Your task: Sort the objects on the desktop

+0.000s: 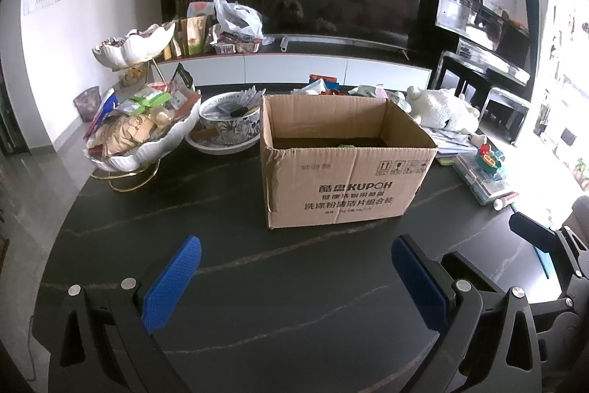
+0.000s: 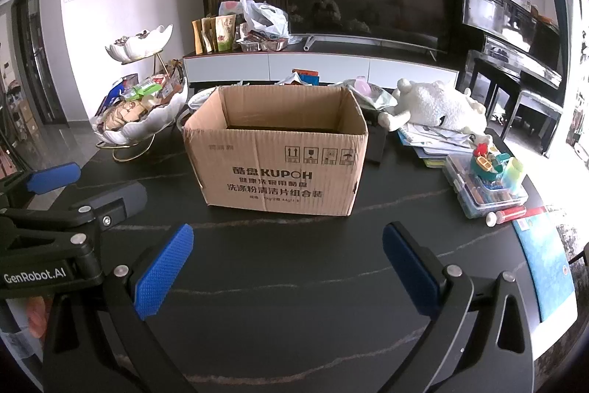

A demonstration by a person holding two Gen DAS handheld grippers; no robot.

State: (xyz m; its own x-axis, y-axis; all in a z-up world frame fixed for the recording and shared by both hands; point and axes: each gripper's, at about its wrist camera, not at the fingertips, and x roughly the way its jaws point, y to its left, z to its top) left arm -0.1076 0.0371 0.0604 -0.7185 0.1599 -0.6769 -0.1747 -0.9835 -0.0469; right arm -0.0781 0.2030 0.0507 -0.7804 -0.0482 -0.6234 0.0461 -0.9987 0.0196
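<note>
An open cardboard box (image 1: 342,168) stands on the dark table (image 1: 257,282), and it also shows in the right wrist view (image 2: 279,168). A small green thing lies inside it. My left gripper (image 1: 294,282) is open and empty, in front of the box. My right gripper (image 2: 287,267) is open and empty, also in front of the box. Each gripper shows at the edge of the other's view. A white plush toy (image 2: 438,109), a clear case with toys (image 2: 482,183) and a red tube (image 2: 506,215) lie right of the box.
A tiered white shell dish of snacks (image 1: 140,131) and a patterned bowl (image 1: 224,127) stand left of the box. Papers (image 2: 434,139) lie under the plush. A blue book (image 2: 548,260) lies at the table's right edge. A TV and cabinet stand behind.
</note>
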